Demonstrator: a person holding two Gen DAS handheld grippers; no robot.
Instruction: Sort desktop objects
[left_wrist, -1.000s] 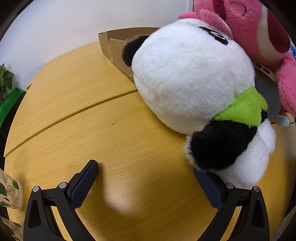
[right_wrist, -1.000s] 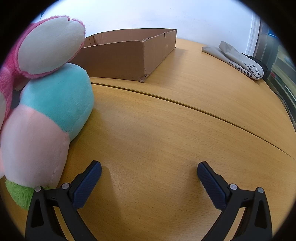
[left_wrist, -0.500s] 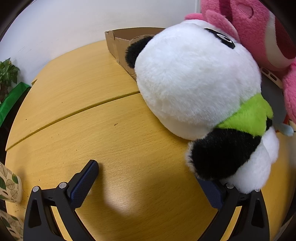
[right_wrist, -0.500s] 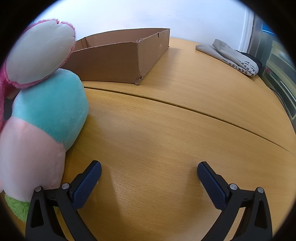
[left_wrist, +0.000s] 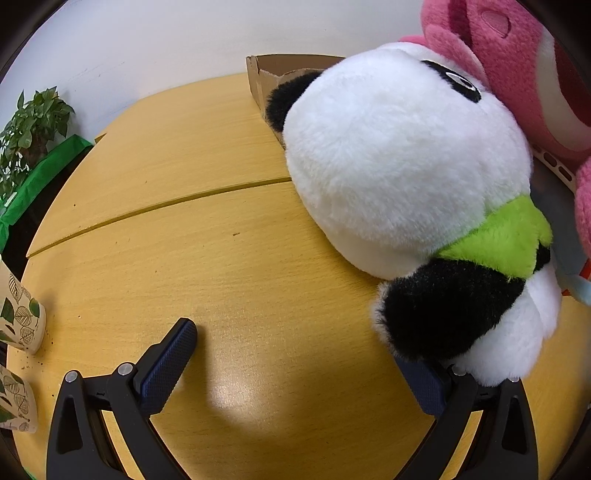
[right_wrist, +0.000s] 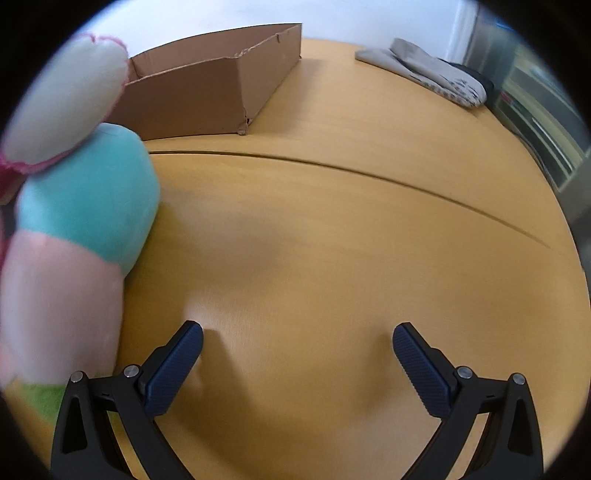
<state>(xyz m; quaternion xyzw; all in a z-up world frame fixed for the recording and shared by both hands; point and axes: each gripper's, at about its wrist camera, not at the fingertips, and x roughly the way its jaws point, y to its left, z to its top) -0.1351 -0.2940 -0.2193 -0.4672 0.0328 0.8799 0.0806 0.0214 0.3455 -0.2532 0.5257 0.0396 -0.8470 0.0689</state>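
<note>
In the left wrist view the left tongs (left_wrist: 299, 354) stand wide apart low in the frame above the yellow wooden bench (left_wrist: 207, 236), gripping nothing; the right-hand pad is partly covered by the black-and-white lower end of a panda plush (left_wrist: 406, 166), which fills the right half of the frame and lies on its side on the bench, a lime-green scarf round its neck. Whether the plush touches that pad or only hangs in front of it cannot be told. Behind the panda, at upper right, leans a pink plush (left_wrist: 524, 66), and a corner of a cardboard box (left_wrist: 266, 74) shows at top centre. Two leaf-printed paper cups (left_wrist: 18, 317) sit at the left edge, with a potted plant (left_wrist: 33, 122) at upper left. In the right wrist view the right tongs (right_wrist: 297, 349) are likewise spread open over bare bench (right_wrist: 332, 240), holding nothing. A pink-and-teal plush (right_wrist: 85, 206) fills the left edge, the open cardboard box (right_wrist: 221, 92) lies at upper centre, and a folded grey cloth (right_wrist: 432, 74) rests at upper right.
</note>
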